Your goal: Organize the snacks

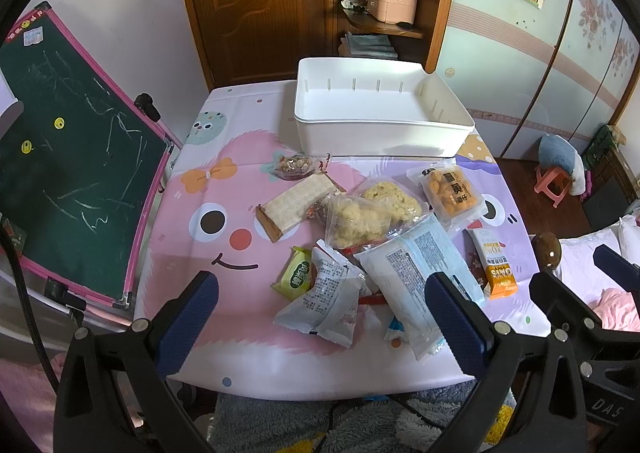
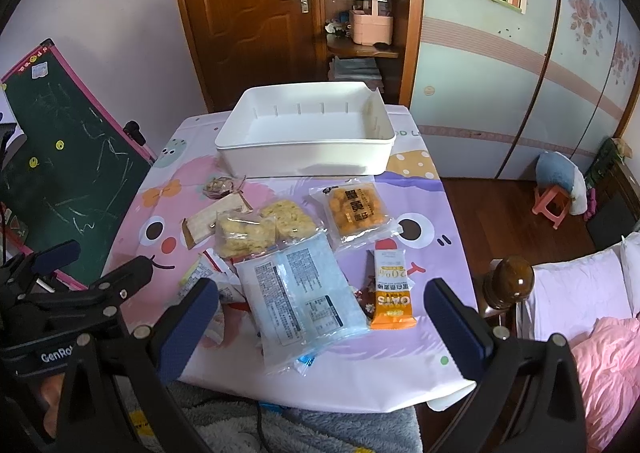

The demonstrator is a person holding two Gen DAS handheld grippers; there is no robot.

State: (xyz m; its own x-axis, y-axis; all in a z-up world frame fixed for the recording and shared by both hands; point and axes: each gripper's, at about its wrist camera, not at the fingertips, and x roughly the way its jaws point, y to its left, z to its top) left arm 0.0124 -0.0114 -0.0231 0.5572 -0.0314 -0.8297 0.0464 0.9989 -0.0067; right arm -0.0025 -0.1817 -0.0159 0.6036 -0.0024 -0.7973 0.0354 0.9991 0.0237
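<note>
An empty white bin point(image 1: 380, 125) point(image 2: 308, 159) stands at the table's far side. Snack packets lie in a loose pile in front of it: a large pale blue packet point(image 1: 420, 273) point(image 2: 300, 293), two clear bags of yellow puffs point(image 1: 360, 219) point(image 2: 244, 235), an orange egg-yolk snack pack point(image 1: 450, 191) point(image 2: 356, 209), an orange oat bar point(image 1: 496, 265) point(image 2: 390, 293), a white packet point(image 1: 328, 301), a small green packet point(image 1: 296, 273), a wafer pack point(image 1: 296, 205) and a nut pack point(image 1: 298, 165). My left gripper point(image 1: 320, 317) and right gripper point(image 2: 320, 317) are open and empty, above the table's near edge.
The table wears a pink and purple cartoon cloth point(image 1: 224, 221). A green chalkboard point(image 1: 72, 157) leans at the left. A wooden bedpost point(image 2: 514, 281) and bed stand at the right. A wooden door and shelf are behind the table.
</note>
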